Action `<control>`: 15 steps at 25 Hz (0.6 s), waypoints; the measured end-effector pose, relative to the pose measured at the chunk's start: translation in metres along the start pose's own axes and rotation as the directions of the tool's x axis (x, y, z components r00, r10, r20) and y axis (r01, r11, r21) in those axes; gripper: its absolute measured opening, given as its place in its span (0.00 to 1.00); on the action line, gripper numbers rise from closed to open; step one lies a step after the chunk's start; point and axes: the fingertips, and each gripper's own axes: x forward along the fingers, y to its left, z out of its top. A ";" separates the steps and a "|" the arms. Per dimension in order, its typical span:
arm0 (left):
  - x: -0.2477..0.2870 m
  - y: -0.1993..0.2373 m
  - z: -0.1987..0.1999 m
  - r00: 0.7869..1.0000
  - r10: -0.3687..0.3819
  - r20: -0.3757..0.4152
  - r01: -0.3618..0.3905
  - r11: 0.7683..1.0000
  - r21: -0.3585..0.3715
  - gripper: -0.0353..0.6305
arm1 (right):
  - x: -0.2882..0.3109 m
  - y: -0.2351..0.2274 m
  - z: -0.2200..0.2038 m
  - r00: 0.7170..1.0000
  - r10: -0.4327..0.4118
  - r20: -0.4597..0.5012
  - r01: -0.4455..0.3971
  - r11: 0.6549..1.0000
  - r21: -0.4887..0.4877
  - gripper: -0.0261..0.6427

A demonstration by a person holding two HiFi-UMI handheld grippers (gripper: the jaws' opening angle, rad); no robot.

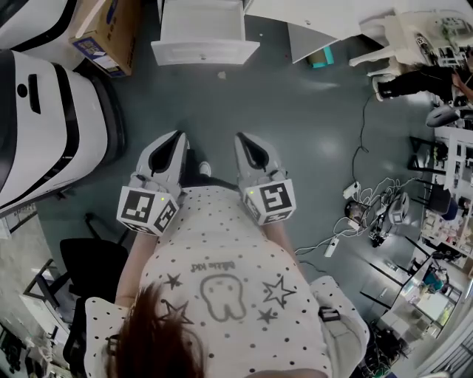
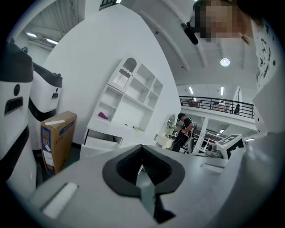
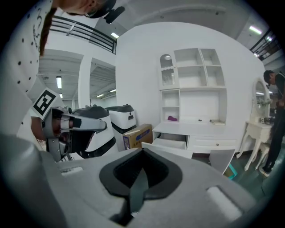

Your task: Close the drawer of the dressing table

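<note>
The white dressing table point(image 1: 325, 21) stands ahead of me across the grey floor. Its drawer point(image 1: 205, 35) is pulled far out, with the front panel toward me. My left gripper point(image 1: 167, 148) and right gripper point(image 1: 253, 149) are held side by side in front of my body, well short of the drawer. Both are shut with nothing between the jaws. The left gripper view shows the shelved table point(image 2: 130, 100) and the open drawer point(image 2: 100, 142) beyond the closed left gripper point(image 2: 142, 173). The right gripper view shows the same drawer point(image 3: 171, 144) past the closed right gripper point(image 3: 140, 174).
A large white and black machine point(image 1: 44, 125) stands at the left, and a cardboard box point(image 1: 107, 33) sits beside the drawer. Cables point(image 1: 358, 210) and equipment lie on the floor to the right. A black chair point(image 1: 89, 266) is at my left. Another person point(image 2: 183, 129) stands far off.
</note>
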 end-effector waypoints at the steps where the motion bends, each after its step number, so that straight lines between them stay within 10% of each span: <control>1: 0.004 0.007 0.006 1.000 0.001 -0.002 -0.001 1.000 0.000 0.05 | 0.008 0.002 0.005 1.000 -0.001 -0.001 0.001 1.000 -0.008 0.03; 15: 0.030 0.062 0.034 0.998 -0.042 -0.056 0.044 0.998 0.045 0.05 | 0.068 0.016 0.033 0.999 -0.035 0.007 0.035 0.999 -0.005 0.03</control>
